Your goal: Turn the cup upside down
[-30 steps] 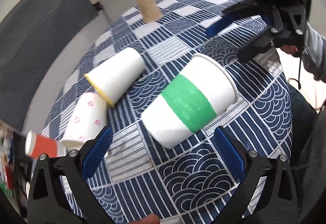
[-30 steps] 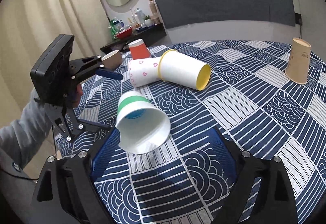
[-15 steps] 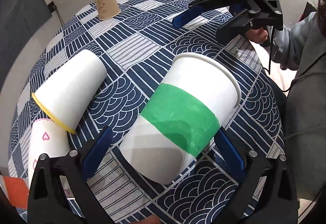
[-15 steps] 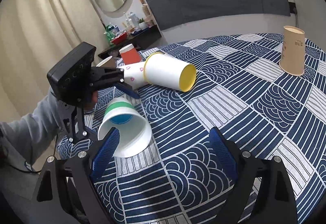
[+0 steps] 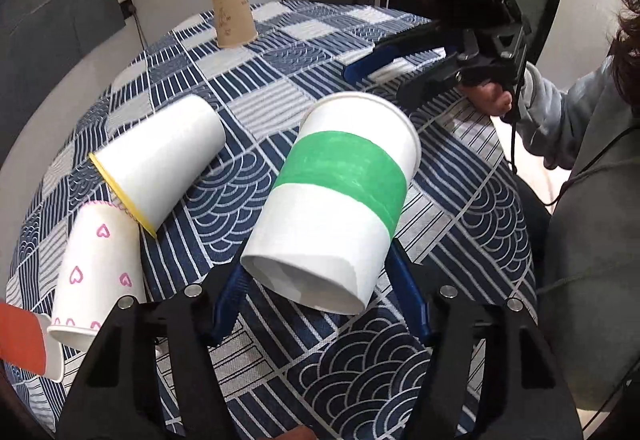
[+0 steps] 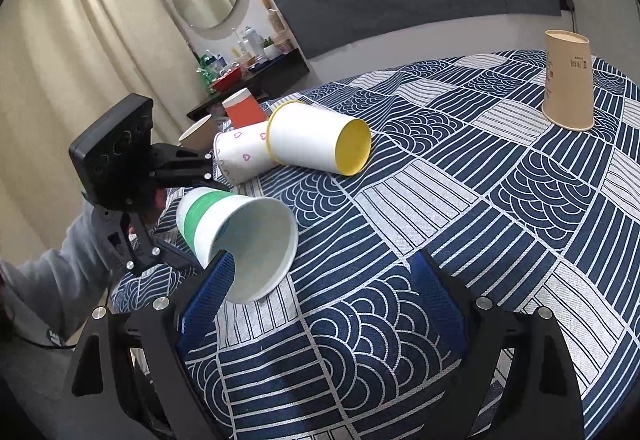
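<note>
**Two grippers, one green-banded cup clamped near its base**

Two blue-padded grippers are seen over a table w/ a navy-and-white patterned cloth. The green-banded cup is held by the left gripper: jaws are closed against the white lower wall, one pad on each side just above the base. The base is turned toward the left wrist cam and the open mouth is pointed away, beyond the fingertips. In the right wrist view the same cup is shown tilted, mouth facing down-right; whether the rim is touching the cloth cannot be told.

The right gripper is held w/ jaws wide apart, nothing between them; only cloth is seen in the gap. Its left fingertip is overlapped by the cup's rim in that view, but contact cannot be confirmed. From the left cam the right gripper is seen beyond the cup's mouth, off to the right.

To the left of the left jaws, a yellow-rimmed white cup is lying on its side, w/ a heart-print cup touching its rim. A red cup is seen behind those, partly hidden. Well beyond both sets of jaws, a tan cup is stood upside down on the cloth.
</note>
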